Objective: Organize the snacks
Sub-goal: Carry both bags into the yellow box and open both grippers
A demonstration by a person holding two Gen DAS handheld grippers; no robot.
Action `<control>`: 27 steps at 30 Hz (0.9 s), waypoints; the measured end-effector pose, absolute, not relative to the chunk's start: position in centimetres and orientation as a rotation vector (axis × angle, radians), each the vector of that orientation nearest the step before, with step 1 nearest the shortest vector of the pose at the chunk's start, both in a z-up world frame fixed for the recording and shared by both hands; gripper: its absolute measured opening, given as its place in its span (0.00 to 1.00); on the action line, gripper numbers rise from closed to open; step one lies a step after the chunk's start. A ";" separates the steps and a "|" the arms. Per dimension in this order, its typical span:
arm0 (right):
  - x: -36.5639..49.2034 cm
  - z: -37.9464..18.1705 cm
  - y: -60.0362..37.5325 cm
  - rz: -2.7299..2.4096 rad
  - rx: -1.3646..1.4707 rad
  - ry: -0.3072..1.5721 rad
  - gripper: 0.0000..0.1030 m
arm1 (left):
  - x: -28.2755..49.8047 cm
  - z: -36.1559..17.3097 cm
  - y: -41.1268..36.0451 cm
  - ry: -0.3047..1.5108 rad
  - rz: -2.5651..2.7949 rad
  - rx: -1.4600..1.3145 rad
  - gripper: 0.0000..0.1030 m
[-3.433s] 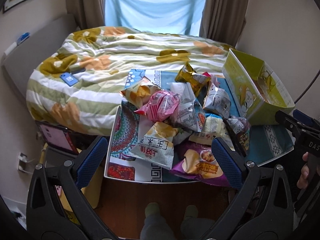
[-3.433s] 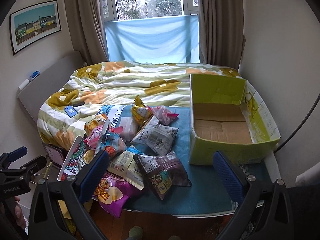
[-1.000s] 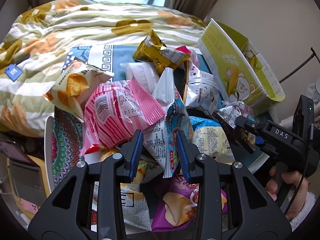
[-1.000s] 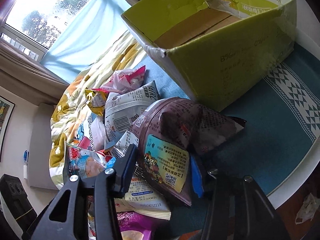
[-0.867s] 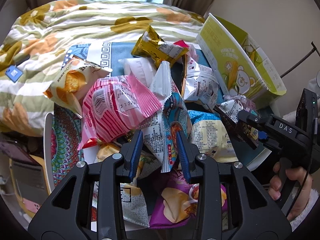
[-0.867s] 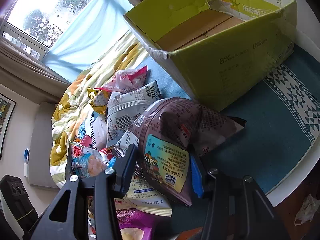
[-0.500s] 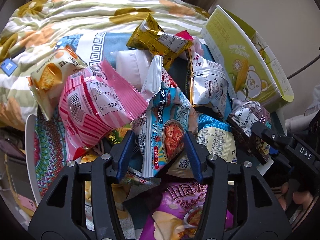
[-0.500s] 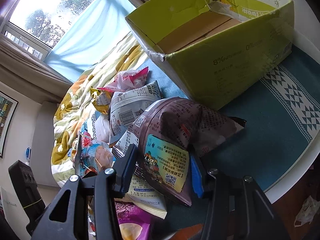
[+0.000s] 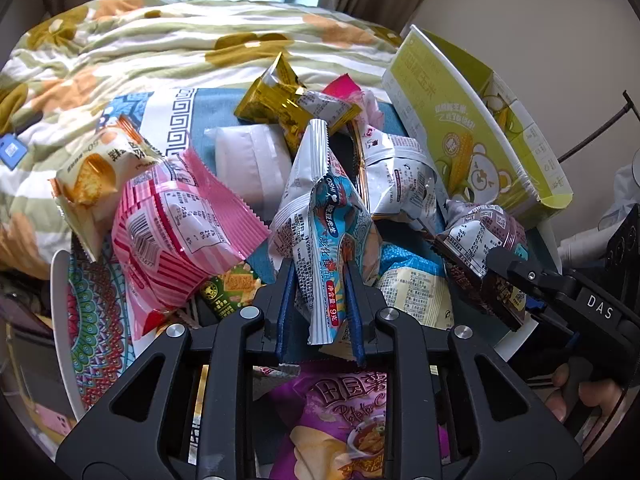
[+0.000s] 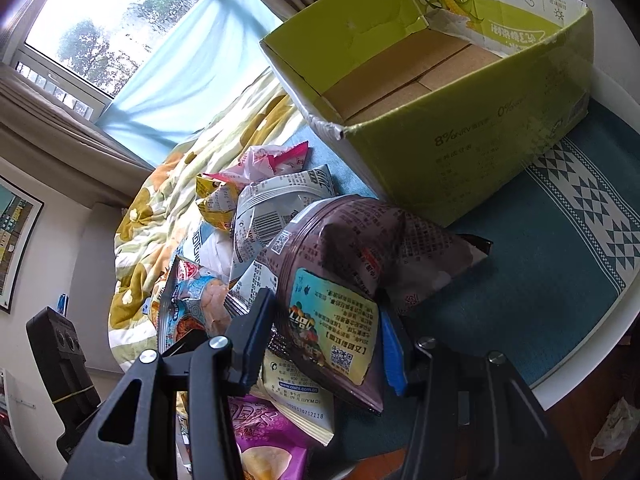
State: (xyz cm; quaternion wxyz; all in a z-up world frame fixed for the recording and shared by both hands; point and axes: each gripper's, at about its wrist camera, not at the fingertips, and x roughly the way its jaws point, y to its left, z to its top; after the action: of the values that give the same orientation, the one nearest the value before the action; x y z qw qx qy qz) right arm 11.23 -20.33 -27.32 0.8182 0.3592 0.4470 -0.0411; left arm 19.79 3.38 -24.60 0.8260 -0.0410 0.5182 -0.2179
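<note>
My left gripper [image 9: 320, 300] is shut on a blue-and-white Oishi snack bag [image 9: 326, 236] and holds it upright above the snack pile. My right gripper [image 10: 326, 336] is shut on a dark purple-brown snack bag [image 10: 352, 272], lifted just left of the open green cardboard box [image 10: 460, 152]. The box is empty inside. The right gripper and its bag [image 9: 480, 248] also show in the left wrist view, beside the box [image 9: 460, 128]. The left-held bag shows in the right wrist view [image 10: 196, 300].
Several more snack bags lie on the round table's teal cloth [image 10: 560, 248]: a pink striped bag [image 9: 180, 232], a gold bag [image 9: 280, 100], a purple chip bag [image 9: 340, 420], a white-grey bag [image 10: 272, 208]. A bed with a floral quilt [image 9: 160, 32] lies behind.
The left gripper has closed on the blue-and-white bag and raised it from the pile. The right gripper stays shut on the purple-brown bag, lifted slightly towards the box.
</note>
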 end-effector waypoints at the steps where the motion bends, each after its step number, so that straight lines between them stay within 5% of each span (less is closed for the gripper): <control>1: 11.2 -27.2 -20.3 -0.084 0.764 0.950 0.44 | 19.6 -24.2 3.3 1.089 -0.463 -0.080 0.20; 27: 10.6 -15.7 -22.7 0.186 0.534 0.788 0.44 | 15.0 -8.2 -0.1 0.791 -0.356 -0.136 0.20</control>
State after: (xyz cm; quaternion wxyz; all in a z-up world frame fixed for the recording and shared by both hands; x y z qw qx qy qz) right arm 10.58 -22.72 -15.68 0.8847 0.2565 0.3788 0.0896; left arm 15.02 -0.14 -8.15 0.9052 -0.0660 0.3828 -0.1723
